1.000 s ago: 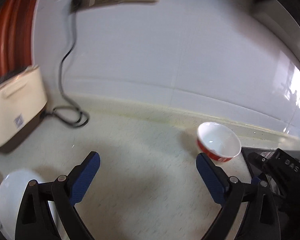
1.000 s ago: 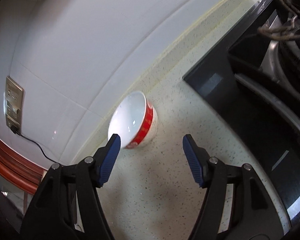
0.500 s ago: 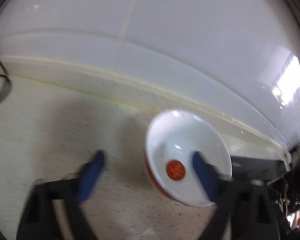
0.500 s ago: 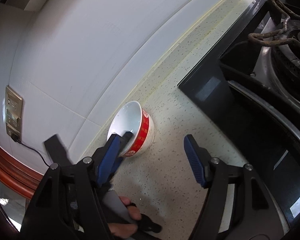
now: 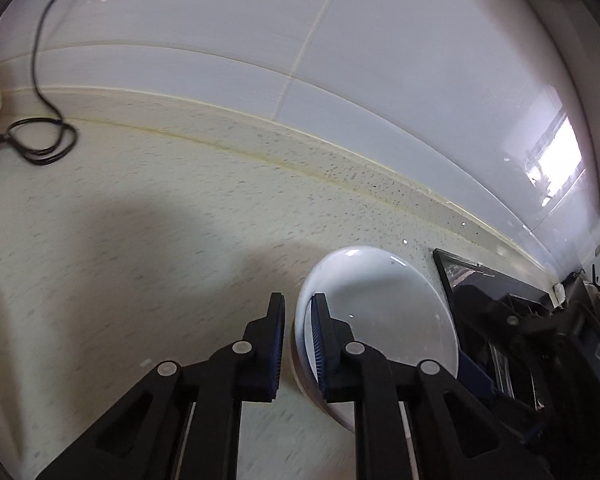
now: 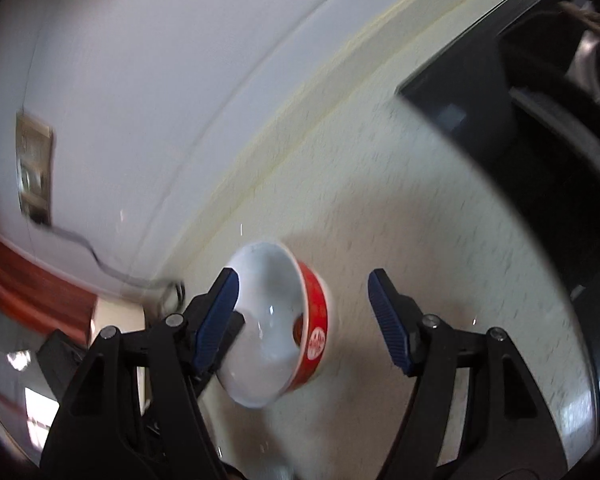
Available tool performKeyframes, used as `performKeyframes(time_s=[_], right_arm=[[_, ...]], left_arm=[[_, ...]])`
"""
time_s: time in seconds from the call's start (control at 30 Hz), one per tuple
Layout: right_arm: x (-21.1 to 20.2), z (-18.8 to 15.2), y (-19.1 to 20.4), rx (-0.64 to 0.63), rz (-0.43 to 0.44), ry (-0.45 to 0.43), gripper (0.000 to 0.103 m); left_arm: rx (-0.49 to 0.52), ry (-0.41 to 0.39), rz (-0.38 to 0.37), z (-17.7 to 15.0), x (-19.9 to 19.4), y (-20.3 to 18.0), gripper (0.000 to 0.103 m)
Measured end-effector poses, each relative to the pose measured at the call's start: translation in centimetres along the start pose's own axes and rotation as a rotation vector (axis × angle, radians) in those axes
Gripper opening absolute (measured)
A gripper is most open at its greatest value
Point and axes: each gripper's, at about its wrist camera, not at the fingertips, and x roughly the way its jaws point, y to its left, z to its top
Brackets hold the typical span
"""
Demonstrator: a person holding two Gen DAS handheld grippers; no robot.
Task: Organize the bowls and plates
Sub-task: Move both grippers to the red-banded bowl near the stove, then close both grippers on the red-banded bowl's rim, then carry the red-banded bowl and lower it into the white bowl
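Observation:
A bowl (image 5: 384, 320), white inside and red outside, is held tilted above the speckled counter (image 5: 180, 240). My left gripper (image 5: 298, 344) is shut on the bowl's left rim, one finger inside and one outside. In the right wrist view the same bowl (image 6: 276, 328) hangs between my fingers, with the left gripper's fingers behind it at the left. My right gripper (image 6: 302, 312) is open and holds nothing; the bowl does not touch its right finger.
A black gas stove (image 6: 540, 128) lies at the counter's right end, also in the left wrist view (image 5: 500, 320). A white tiled wall (image 5: 340, 60) runs behind. A black cord (image 5: 40, 144) coils at the far left by a cream appliance. A wall socket (image 6: 34, 168) is upper left.
My left gripper closed on the bowl's rim and lifted it off the counter, tilting it. The right gripper moved in closer, still open.

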Motion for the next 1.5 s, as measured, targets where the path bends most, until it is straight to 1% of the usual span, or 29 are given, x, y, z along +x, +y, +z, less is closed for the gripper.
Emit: performKeyframes(time_s=[0.03,0.1,0.13,0.17,0.2,0.23,0.27,0.3,0.33,0.37,0.4,0.43,0.47,0.5,0.57,0.63,0.67,0.77,0.97,1.07,1.2,1.27,1.5], right_arm=[[0.1,-0.2,0.4,-0.024,-0.017,0.014,0.070],[0.7,-0.7,1.3,-0.089,-0.047,0.029,0.070],[1.0,-0.9,1.5,-0.103,-0.064,0.038,0.070],[1.4,-1.1,1.3,-0.103,-0.084,0.051,0.069],[1.6,-1.1,1.1,-0.091,-0.077,0.056,0.066],[1.8,-1.1,0.8,-0.081,-0.075,0.071,0.064],[2.0,-1.1,0.6,-0.077,-0.080,0.080,0.057],[2.1,-1.1,0.6,-0.076,-0.087,0.088,0.051],[2.1,-1.3,0.6,-0.073,-0.087,0.093,0.049],[2.1,-1.5,0.7,-0.073,-0.085,0.094,0.044],[2.0,-1.5,0.8,-0.078,-0.069,0.098,0.043],[1.9,-1.7,1.0,-0.089,-0.061,0.102,0.039],[1.9,-1.9,1.3,-0.104,-0.074,0.105,0.028],[2.1,-2.1,1.4,-0.111,-0.060,0.116,0.028],[2.7,-2.4,1.7,-0.120,-0.033,0.146,0.025],[2.7,-2.7,2.1,-0.143,-0.046,0.137,0.022],[2.7,-2.7,2.2,-0.150,-0.051,0.131,0.021],[2.6,-2.6,2.3,-0.142,-0.020,0.132,0.020],[1.5,-2.6,3.4,-0.163,0.037,0.103,0.020],[1.4,-2.9,4.1,-0.174,0.073,0.107,0.020],[1.5,-3.7,5.3,-0.203,0.125,0.114,0.020],[1.5,-4.2,6.0,-0.225,0.154,0.119,0.020],[1.3,-6.0,7.8,-0.278,0.211,0.129,0.020]], left_arm=[[0.001,-0.004,-0.004,0.1,0.0,0.5,0.014],[-0.002,-0.002,-0.016,0.0,-0.1,1.2,0.022],[-0.006,0.005,-0.010,-0.3,0.0,1.3,0.035],[-0.015,0.016,-0.003,-0.6,0.1,1.6,0.052],[-0.025,0.021,-0.007,-0.8,0.3,1.7,0.059],[-0.040,0.021,-0.018,-0.7,0.4,1.7,0.063],[-0.046,0.026,-0.020,-0.6,0.7,1.8,0.063],[-0.041,0.035,-0.020,-0.8,0.9,1.7,0.063],[-0.031,0.047,-0.023,-1.3,0.8,1.4,0.063],[-0.023,0.055,-0.026,-1.4,1.2,1.2,0.061],[-0.001,0.044,-0.015,-1.5,1.3,0.9,0.061],[0.013,0.043,0.001,-1.6,1.3,0.7,0.061],[0.007,0.037,0.001,-1.7,1.2,0.7,0.057],[-0.004,0.033,0.001,-1.7,1.0,0.8,0.052],[-0.037,0.028,0.008,-1.9,0.8,1.1,0.029],[-0.050,0.015,0.026,-2.1,0.3,1.4,0.019],[-0.051,0.002,0.042,-2.2,0.0,1.4,0.019],[-0.069,-0.021,0.025,-2.3,-0.6,1.7,0.018],[-0.020,-0.096,0.041,-2.1,-3.0,0.9,0.018],[-0.022,-0.129,0.048,-1.7,-3.4,0.9,0.018],[-0.036,-0.174,0.063,-1.9,-5.0,1.5,0.018],[-0.044,-0.198,0.070,-1.9,-6.8,2.3,0.018],[-0.071,-0.285,0.093,-2.7,-9.8,4.1,0.018]])
